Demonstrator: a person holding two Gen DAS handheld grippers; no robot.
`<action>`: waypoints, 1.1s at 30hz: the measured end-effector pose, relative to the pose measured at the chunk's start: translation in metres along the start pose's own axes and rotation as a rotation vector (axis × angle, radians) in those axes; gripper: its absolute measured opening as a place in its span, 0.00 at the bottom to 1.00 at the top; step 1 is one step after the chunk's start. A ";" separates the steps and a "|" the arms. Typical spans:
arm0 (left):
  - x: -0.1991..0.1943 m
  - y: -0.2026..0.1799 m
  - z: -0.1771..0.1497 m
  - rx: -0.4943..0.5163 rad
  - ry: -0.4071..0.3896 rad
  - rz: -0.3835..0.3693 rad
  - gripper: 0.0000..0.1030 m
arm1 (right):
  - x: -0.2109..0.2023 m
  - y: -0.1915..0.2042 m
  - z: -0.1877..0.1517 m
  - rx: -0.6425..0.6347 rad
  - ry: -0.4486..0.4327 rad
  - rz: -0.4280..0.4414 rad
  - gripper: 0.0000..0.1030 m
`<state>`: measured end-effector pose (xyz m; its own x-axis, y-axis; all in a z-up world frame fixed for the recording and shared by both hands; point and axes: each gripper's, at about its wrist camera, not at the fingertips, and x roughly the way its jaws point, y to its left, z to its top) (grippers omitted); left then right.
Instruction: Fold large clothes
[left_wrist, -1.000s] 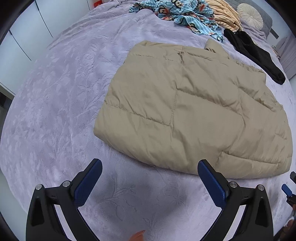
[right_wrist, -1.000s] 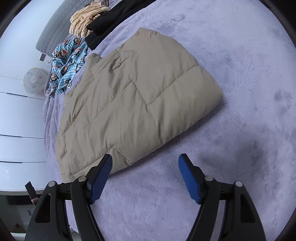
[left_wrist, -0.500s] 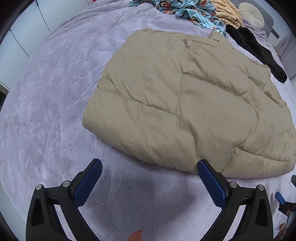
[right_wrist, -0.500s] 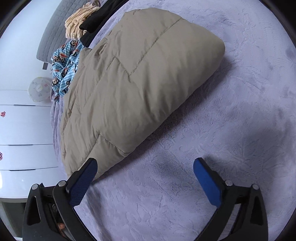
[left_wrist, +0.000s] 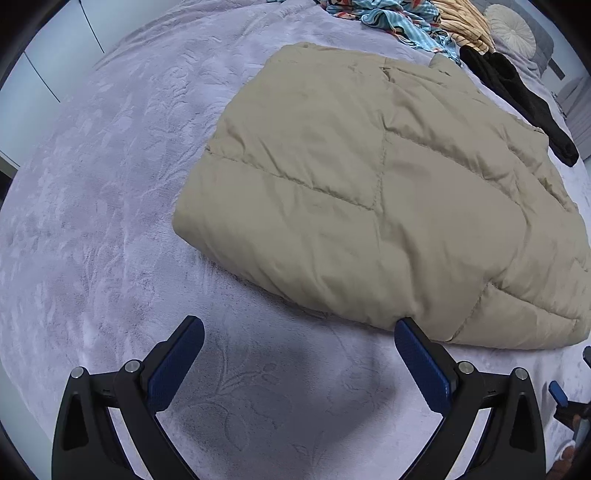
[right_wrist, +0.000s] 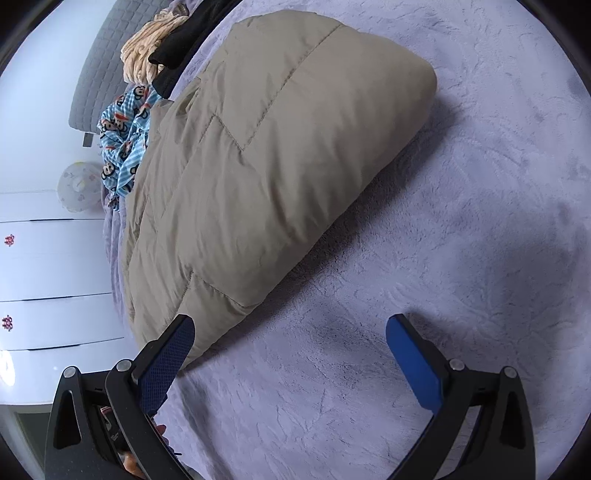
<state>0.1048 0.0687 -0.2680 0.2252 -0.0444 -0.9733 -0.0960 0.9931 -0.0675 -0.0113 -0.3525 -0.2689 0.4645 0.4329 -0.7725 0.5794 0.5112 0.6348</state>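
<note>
A tan quilted puffer coat (left_wrist: 369, 192) lies folded on the lavender bedspread (left_wrist: 92, 221); it also shows in the right wrist view (right_wrist: 266, 166). My left gripper (left_wrist: 299, 328) is open and empty, low over the bedspread at the coat's near edge, its right fingertip (left_wrist: 406, 328) right at the hem. My right gripper (right_wrist: 290, 326) is open and empty at the coat's near corner, its left fingertip (right_wrist: 181, 332) against the fabric edge. The right gripper's blue tip shows at the lower right of the left wrist view (left_wrist: 557, 395).
A blue monkey-print garment (right_wrist: 125, 144), a cream striped garment (right_wrist: 147, 55) and a black garment (left_wrist: 517, 103) lie beyond the coat near a grey headboard (right_wrist: 107, 66). A round cushion (left_wrist: 511, 27) lies there too. White drawers (right_wrist: 44, 277) stand beside the bed.
Both grippers have moved closer to the coat and lower toward the bedspread. The right gripper's jaws have opened wider. The coat has not moved.
</note>
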 end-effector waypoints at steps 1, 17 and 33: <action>0.001 0.001 0.000 -0.005 0.004 -0.017 1.00 | 0.000 0.000 0.002 0.003 -0.002 0.012 1.00; 0.033 0.052 0.018 -0.227 0.030 -0.467 1.00 | 0.023 -0.012 0.032 0.132 0.000 0.185 1.00; 0.057 0.011 0.081 -0.281 -0.097 -0.462 0.28 | 0.069 0.005 0.060 0.228 -0.006 0.258 0.70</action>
<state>0.1950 0.0864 -0.3062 0.3921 -0.4454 -0.8049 -0.2185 0.8049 -0.5518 0.0636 -0.3645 -0.3193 0.6186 0.5214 -0.5877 0.5771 0.2062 0.7903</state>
